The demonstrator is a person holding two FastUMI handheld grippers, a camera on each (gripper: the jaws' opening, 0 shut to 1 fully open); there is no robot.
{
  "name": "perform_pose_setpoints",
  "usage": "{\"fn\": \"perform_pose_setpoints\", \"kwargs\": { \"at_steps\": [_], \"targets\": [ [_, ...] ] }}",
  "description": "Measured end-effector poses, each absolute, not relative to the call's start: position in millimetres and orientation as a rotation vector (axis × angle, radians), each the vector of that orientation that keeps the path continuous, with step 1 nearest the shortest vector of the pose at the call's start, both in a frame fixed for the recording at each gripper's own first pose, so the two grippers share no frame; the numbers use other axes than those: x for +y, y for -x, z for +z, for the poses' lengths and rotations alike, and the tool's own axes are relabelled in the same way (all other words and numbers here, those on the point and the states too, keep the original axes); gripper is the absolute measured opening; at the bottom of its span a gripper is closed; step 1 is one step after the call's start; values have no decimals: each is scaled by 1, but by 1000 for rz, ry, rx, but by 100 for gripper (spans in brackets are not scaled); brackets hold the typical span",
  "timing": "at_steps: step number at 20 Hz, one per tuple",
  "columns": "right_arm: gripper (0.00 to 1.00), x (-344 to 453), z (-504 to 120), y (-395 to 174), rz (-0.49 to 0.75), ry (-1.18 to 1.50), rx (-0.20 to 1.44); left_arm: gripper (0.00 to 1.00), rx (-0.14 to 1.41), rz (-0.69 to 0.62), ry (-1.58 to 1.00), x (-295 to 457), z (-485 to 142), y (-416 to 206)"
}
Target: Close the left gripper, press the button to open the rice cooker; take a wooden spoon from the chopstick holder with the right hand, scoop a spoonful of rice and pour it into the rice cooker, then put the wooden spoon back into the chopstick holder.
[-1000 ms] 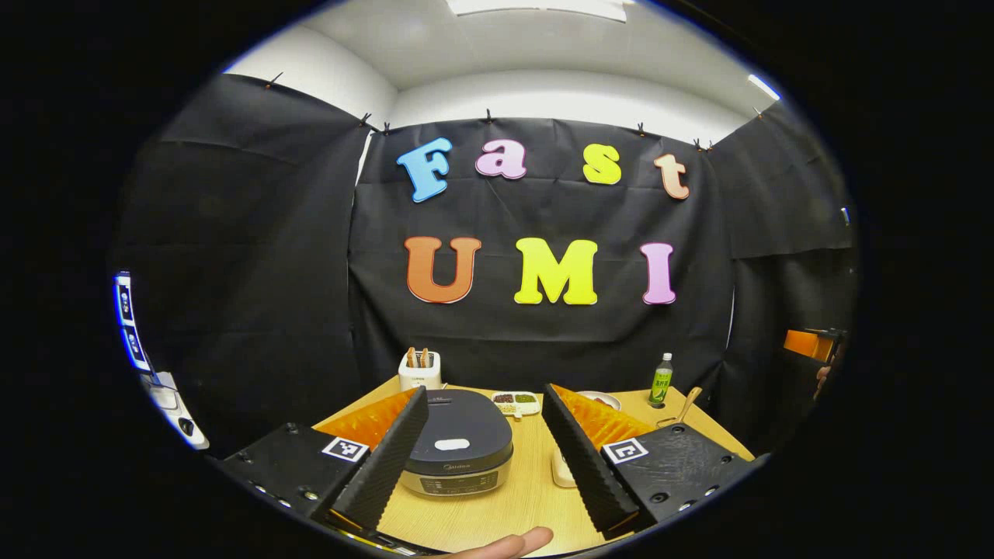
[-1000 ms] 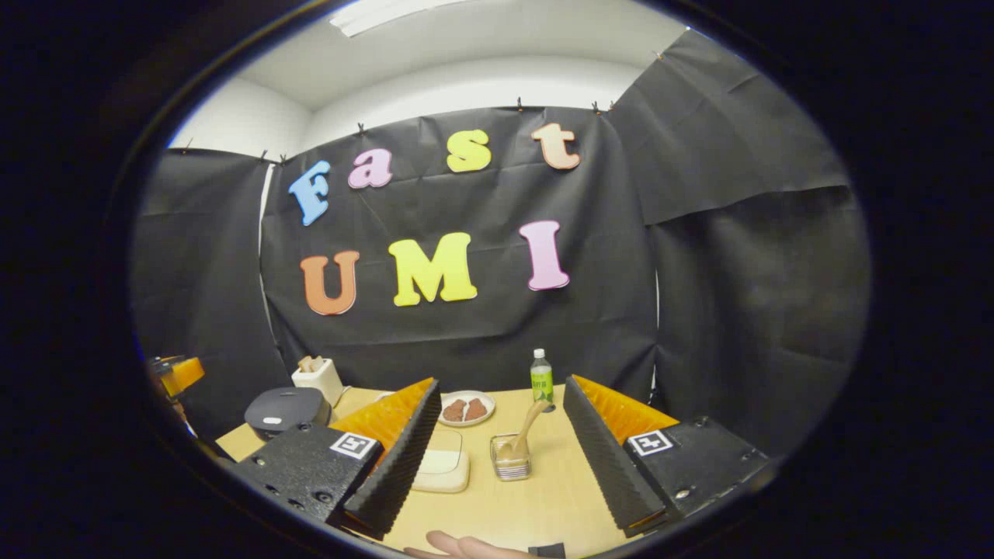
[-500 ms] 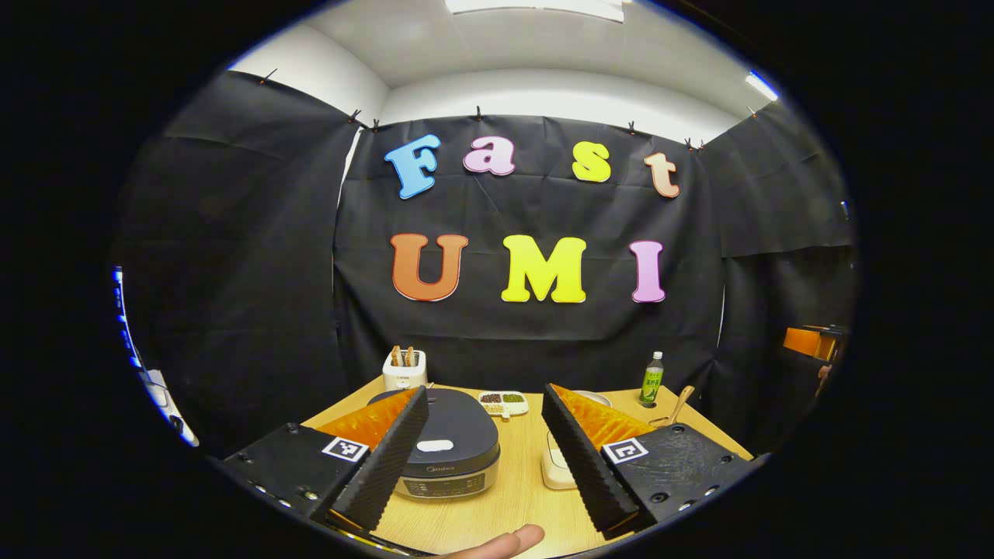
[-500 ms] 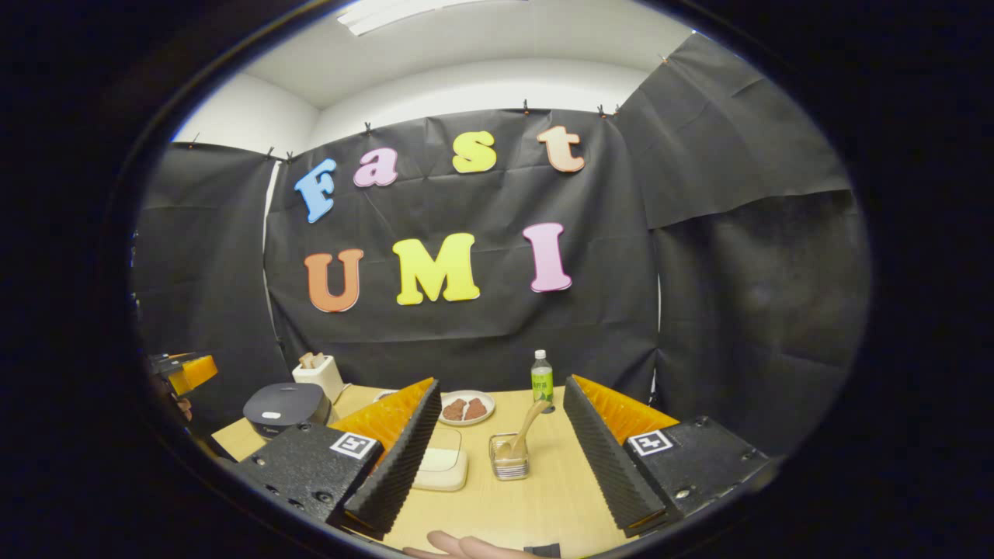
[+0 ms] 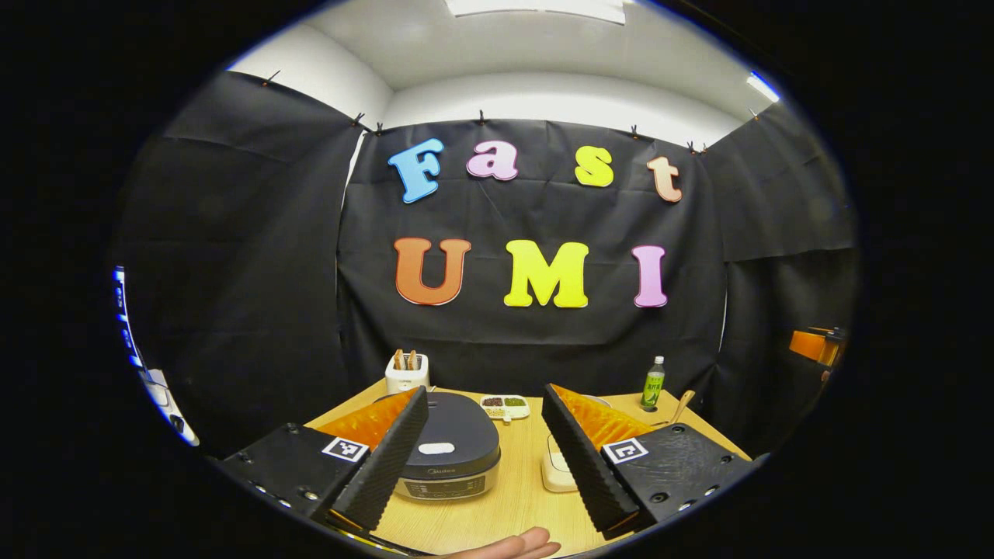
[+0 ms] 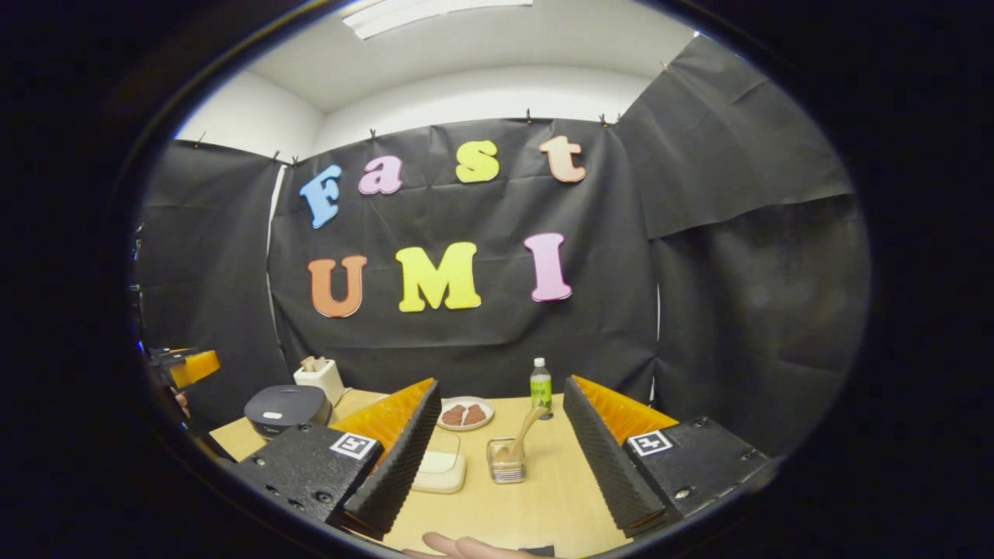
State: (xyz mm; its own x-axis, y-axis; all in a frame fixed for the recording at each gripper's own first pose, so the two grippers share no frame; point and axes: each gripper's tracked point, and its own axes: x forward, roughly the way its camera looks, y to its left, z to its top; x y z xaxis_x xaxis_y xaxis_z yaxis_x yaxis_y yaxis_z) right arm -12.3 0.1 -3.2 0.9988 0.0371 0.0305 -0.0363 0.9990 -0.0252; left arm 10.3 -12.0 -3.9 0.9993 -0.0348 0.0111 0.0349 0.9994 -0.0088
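The dark rice cooker (image 5: 452,454) sits lid-down on the wooden table (image 5: 512,497), with a pale oval button (image 5: 436,448) on top. My left gripper (image 5: 485,458) hovers open just in front of it, nothing between the fingers. In the right gripper view the cooker (image 6: 286,408) lies far left. A clear chopstick holder (image 6: 506,461) with a wooden spoon (image 6: 522,437) leaning in it stands straight ahead of my open right gripper (image 6: 497,454). A shallow white box of rice (image 6: 439,471) lies beside the left finger. The spoon handle (image 5: 682,406) pokes up at the right in the left gripper view.
A white toaster (image 5: 407,374) stands at the back left, a small divided dish (image 5: 505,404) behind the cooker, a green bottle (image 6: 540,383) and a plate with brown pieces (image 6: 464,414) at the back. A person's fingertips (image 5: 516,545) show at the near table edge.
Both views have drifted slightly; the cooker now sits a little farther off and lower between the left fingers. Both grippers stay open and hold nothing.
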Motion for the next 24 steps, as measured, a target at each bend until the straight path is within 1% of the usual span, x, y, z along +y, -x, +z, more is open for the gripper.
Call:
{"fn": "perform_pose_setpoints", "kwargs": {
  "at_steps": [2,3,6,7,8,11,12,13,16,17,18,19,20,21,22,23,24],
  "targets": [
    [100,1,-7,8,50,14,-22,94,-7,-38,4,-14,-8,-13],
    [98,3,-8,7,64,15,-22,94,-10,-27,-4,-9,-8,-14],
    [98,4,-14,3,92,6,-22,94,-17,-4,-21,-3,-11,-21],
    [100,4,-15,1,99,8,-25,94,-16,-4,-14,-4,-13,-20],
    [100,5,-16,1,104,12,-30,94,-12,-4,-5,-3,-15,-23],
    [100,1,-19,-2,95,25,-48,94,16,5,6,0,-27,-32],
    [98,3,-21,-3,100,26,-47,94,18,6,9,1,-28,-35],
    [100,3,-25,-5,104,28,-45,94,21,9,10,2,-30,-38],
    [100,0,-35,-10,103,37,-28,93,58,18,17,6,-46,-51],
    [98,-1,-39,-11,104,39,-25,90,87,20,21,6,-56,-57],
    [100,-1,-41,-12,105,44,-26,78,117,19,29,6,-66,-59],
    [100,-2,-43,-13,104,50,-26,62,142,19,36,9,-73,-62],
    [100,-2,-46,-14,107,55,-27,63,164,24,41,10,-79,-67],
    [98,-1,-50,-16,110,62,-29,59,176,46,38,16,-83,-70],
    [100,-1,-53,-18,108,68,-25,55,188,67,43,22,-89,-74],
    [98,-1,-60,-20,110,71,-16,68,213,66,50,20,-99,-81],
    [99,2,-68,-22,118,74,-3,53,239,61,54,19,-111,-88]
  ]
}}
